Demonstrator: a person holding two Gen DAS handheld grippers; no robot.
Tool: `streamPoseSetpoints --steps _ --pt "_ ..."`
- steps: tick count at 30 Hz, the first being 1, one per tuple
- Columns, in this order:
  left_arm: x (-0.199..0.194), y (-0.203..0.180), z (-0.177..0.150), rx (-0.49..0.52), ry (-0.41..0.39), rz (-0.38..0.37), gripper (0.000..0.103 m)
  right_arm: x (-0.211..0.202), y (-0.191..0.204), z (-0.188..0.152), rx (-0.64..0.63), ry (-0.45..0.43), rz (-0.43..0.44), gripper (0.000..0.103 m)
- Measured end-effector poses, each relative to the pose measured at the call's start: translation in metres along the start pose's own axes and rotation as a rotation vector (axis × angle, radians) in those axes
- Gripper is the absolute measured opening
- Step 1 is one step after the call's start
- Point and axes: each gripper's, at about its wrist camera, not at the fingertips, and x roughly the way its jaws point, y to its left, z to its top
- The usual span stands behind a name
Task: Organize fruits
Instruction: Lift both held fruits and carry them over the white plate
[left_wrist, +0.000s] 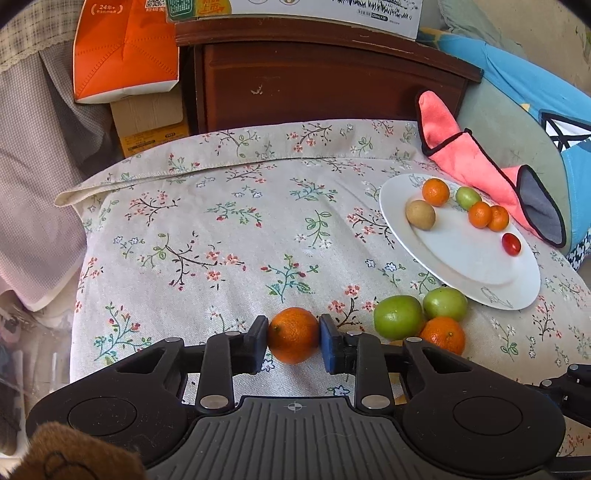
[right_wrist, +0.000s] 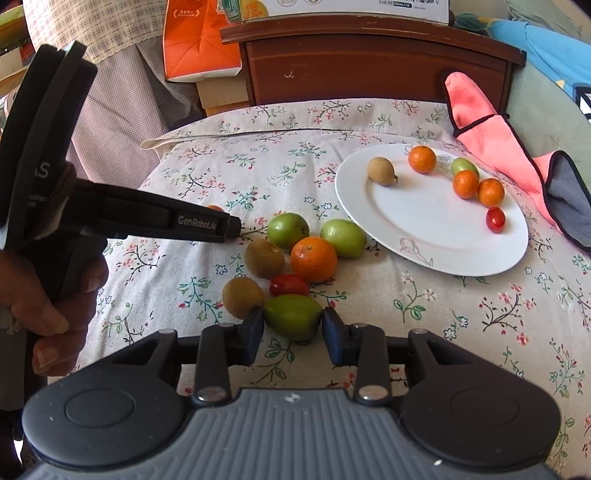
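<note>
Gripping a small orange (left_wrist: 293, 335), the left gripper (left_wrist: 293, 341) has both pads pressed against the fruit's sides, jaws nearly shut around it. Orange sits low over the floral cloth (left_wrist: 221, 229); whether it still touches the cloth cannot be told from this angle.

Right gripper (right_wrist: 293, 325) is closed on a green fruit (right_wrist: 293, 315), one pad at each end, fruit lying crosswise between the fingers on the cloth.

Loose pile just beyond the right gripper: two brown fruits (right_wrist: 264, 257), a red cherry tomato (right_wrist: 289, 285), a larger orange (right_wrist: 314, 258), and two more green fruits (right_wrist: 288, 229), all touching or nearly so.

White plate (right_wrist: 424, 236) lies further back and to the right of the pile, apart from both grippers. It carries one brown fruit, three small oranges, one green fruit and one cherry tomato.

Pink cloth (right_wrist: 491, 136) lies beyond the plate's far rim. A hand (right_wrist: 55, 295) holds the left gripper's handle.
</note>
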Motion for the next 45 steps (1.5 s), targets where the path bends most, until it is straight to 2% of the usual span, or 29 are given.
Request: streamPoseSetpoints --steps 7,15,22,28,36,45 --pt "-0.007 0.005 0.004 -0.041 -0.024 -0.018 0.027 -0.007 -0.007 0.004 0.039 -0.023 -0.007 0.035" --pt "-0.025 -0.004 0.013 -0.003 -0.097 -0.019 0.027 -0.023 -0.017 0.016 0.083 -0.082 0.0 0.035" --pt "-0.038 -0.017 0.024 0.025 -0.148 -0.084 0.027 -0.049 -0.04 0.038 0.139 -0.168 -0.01 0.035" --pt "-0.04 -0.024 0.036 0.007 -0.156 -0.147 0.027 -0.064 -0.066 0.061 0.167 -0.22 -0.041 0.035" --pt "-0.028 -0.033 0.05 -0.005 -0.147 -0.163 0.027 -0.055 -0.086 0.077 0.18 -0.209 -0.064 0.035" --pt "-0.003 -0.057 0.055 0.079 -0.112 -0.163 0.027 -0.03 -0.112 0.087 0.291 -0.158 -0.062 0.035"
